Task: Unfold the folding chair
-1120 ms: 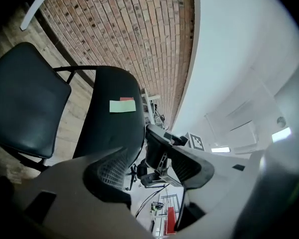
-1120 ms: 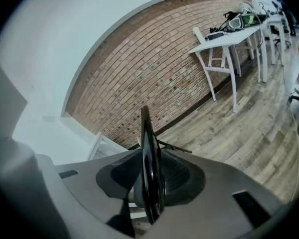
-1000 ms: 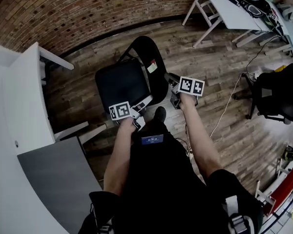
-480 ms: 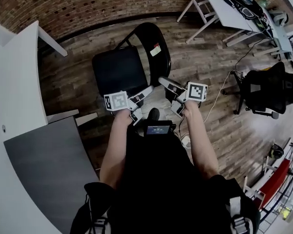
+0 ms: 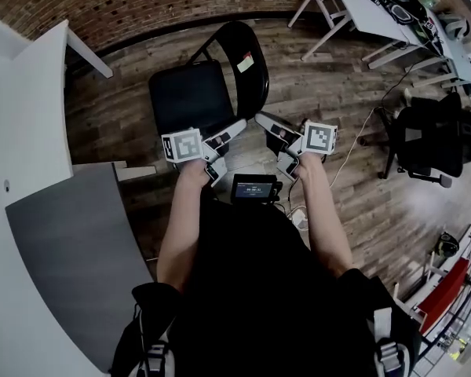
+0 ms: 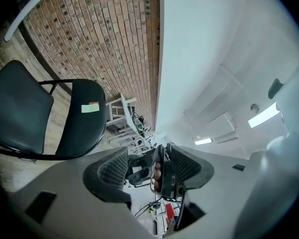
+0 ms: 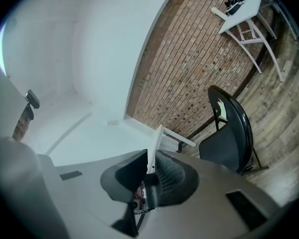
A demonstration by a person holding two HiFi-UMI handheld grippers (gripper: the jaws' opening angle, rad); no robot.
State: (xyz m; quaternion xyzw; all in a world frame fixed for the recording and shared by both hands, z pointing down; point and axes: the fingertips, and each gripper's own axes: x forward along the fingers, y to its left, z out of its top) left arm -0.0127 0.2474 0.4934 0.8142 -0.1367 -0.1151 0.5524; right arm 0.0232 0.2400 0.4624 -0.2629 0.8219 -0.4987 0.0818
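Observation:
The black folding chair [image 5: 192, 96] stands unfolded on the wooden floor, its seat level and its round backrest [image 5: 247, 61] upright. It also shows in the left gripper view as the chair [image 6: 17, 108] and in the right gripper view as the chair [image 7: 229, 138]. Both grippers hang in the air in front of it and touch nothing. My left gripper [image 5: 229, 149] [image 6: 148, 158] is open and empty. My right gripper [image 5: 271, 144] [image 7: 150, 168] has just been closing its jaws. Only a narrow gap is left between them, with nothing in it.
A white table [image 5: 31, 132] and a grey panel [image 5: 78, 234] stand at the left. White trestle desks [image 5: 377, 14] are at the upper right, with a black office chair [image 5: 436, 144] below them. A cable [image 5: 361, 155] runs over the floor. A brick wall [image 5: 141, 6] lies behind.
Both grippers have drawn back from the chair's front edge towards the person's body and risen. The chair stays unfolded and has not moved.

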